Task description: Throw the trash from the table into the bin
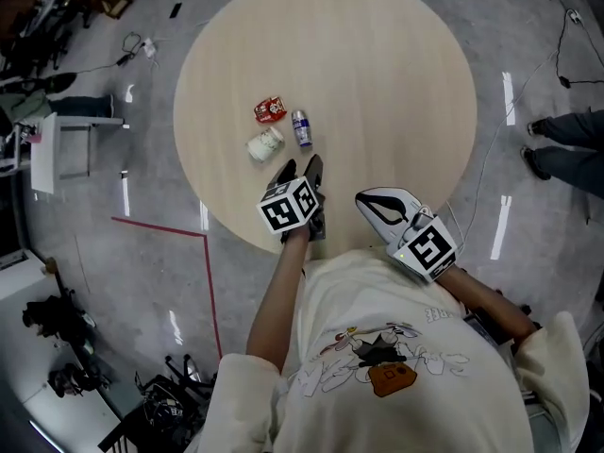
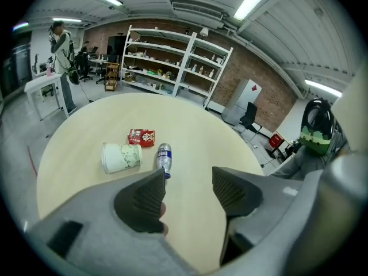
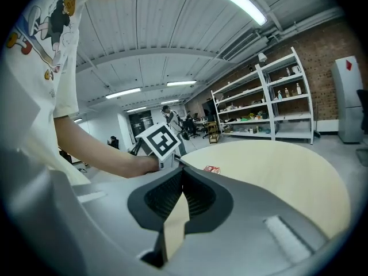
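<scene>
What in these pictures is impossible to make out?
Bin: in no view, beyond every frame edge.
Print on the red wrapper and small can: too small in every view.
Paper cup and can, right gripper view: hidden behind the left gripper and right gripper.

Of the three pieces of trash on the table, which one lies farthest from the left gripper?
The red wrapper; the white paper cup and the small silver-blue can both lie closer to the left gripper.
</scene>
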Demonstrator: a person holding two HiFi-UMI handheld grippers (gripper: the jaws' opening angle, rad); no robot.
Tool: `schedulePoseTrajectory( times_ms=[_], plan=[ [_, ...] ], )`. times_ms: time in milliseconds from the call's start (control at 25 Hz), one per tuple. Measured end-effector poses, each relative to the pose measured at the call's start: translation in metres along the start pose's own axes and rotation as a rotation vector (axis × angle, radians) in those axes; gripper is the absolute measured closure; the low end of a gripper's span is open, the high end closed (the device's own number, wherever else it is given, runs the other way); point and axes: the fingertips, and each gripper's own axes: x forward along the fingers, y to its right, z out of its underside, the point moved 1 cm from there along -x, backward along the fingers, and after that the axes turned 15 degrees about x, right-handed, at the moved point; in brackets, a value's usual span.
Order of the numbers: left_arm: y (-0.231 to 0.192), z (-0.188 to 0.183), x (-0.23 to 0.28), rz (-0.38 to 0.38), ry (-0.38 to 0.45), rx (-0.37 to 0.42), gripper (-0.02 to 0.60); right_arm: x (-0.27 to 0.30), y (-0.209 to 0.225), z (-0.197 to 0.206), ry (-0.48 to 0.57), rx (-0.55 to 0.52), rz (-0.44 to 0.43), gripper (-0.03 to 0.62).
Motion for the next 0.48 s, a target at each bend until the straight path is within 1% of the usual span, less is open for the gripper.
schedulePoseTrajectory(
  times_ms=[120, 280, 400, 480],
  plan=[
    [-0.016, -0.001, 0.033, -0.019, -0.049, 0.018, 0.316, 0.002, 0.008, 0.001, 0.007, 0.037, 0.012, 0.586],
    [-0.028, -0.001, 0.075, -0.055, -0.093, 0.043, 0.316, -0.001, 0.026, 0.009, -0.005, 0.047, 0.014, 0.586],
    [-0.037, 0.007, 0.094, -0.066, -0.143, 0.053, 0.316, -0.005, 0.032, 0.015, -0.006, 0.057, 0.032, 0.586],
    [-0.042, 0.014, 0.105, -0.071, -0.176, 0.074, 0.316, -0.007, 0.036, 0.021, -0.009, 0.101, 0.048, 0.586]
  ],
)
